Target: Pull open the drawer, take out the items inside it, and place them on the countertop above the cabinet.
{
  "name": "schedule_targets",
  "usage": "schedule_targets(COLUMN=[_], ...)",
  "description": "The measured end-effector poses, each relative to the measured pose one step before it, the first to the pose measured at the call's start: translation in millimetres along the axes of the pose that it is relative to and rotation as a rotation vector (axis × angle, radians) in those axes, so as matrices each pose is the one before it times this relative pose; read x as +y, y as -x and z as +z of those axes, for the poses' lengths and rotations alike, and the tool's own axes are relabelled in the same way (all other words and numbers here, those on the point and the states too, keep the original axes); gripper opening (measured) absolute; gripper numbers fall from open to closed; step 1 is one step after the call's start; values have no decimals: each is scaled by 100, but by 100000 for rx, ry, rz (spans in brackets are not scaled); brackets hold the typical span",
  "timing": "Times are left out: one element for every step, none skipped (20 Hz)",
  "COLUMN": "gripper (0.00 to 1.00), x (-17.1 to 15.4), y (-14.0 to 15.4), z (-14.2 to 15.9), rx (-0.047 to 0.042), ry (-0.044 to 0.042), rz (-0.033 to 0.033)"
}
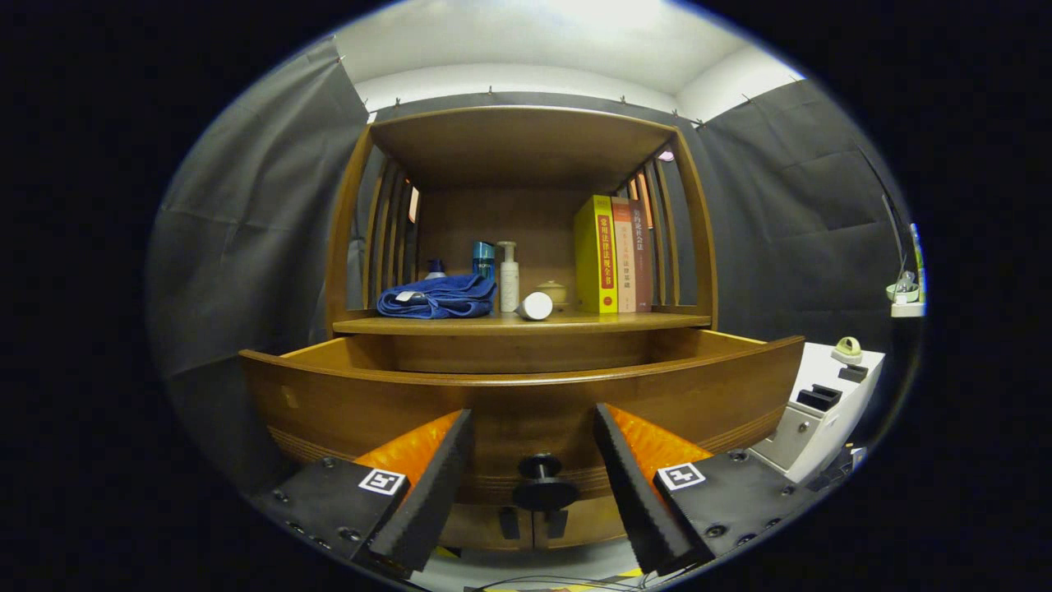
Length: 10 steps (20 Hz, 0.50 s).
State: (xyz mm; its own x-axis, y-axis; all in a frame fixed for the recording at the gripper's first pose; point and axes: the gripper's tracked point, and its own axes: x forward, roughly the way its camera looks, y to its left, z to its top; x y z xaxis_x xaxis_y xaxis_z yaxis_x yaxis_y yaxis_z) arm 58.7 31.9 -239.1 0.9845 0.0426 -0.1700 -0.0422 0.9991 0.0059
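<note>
- Gripper view: we see the gripper [532, 473] with its fingers spread wide, holding nothing; the dark knob [542, 485] of the drawer [345, 395] sits in the gap between the fingertips, touched by neither.
- The drawer front lies straight ahead of the fingers, its long axis running crosswise to them, and it already stands pulled out from the cabinet; the drawer's upper rim shows well forward of the countertop [460, 326].
- From this low angle we cannot tell what lies inside the drawer; its interior is hidden behind the front panel.
- On the countertop, beyond and above the fingers, we see a folded blue towel [440, 298], a white pump bottle [509, 278], a white cylinder lying on its side [536, 306], and a row of upright books [608, 255] to the right.
- We judge the pull to be done or nearly so. The coming move turns on height: the contents lie up and over the front panel, so the gripper must rise, then reach forward and down.
</note>
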Motion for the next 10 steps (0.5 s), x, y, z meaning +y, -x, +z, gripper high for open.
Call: schedule_targets(gripper=[96, 96, 96, 97, 97, 97, 97, 97, 97, 97], x=[-21, 4, -158, -32, 64, 108, 71, 59, -82, 11], y=[-470, -326, -379, -428, -759, -666, -444, -453, -700, -457], z=[-155, 122, 346, 447, 390, -181, -37, -121, 279, -79], rx=[1408, 332, 280, -874, -463, 1747, -599, 1245, -100, 587], ry=[-1563, -973, 473, 1044, 134, 524, -500, -456, -683, 49], rz=[1918, -14, 62, -171, -222, 114, -51, 156, 165, 77])
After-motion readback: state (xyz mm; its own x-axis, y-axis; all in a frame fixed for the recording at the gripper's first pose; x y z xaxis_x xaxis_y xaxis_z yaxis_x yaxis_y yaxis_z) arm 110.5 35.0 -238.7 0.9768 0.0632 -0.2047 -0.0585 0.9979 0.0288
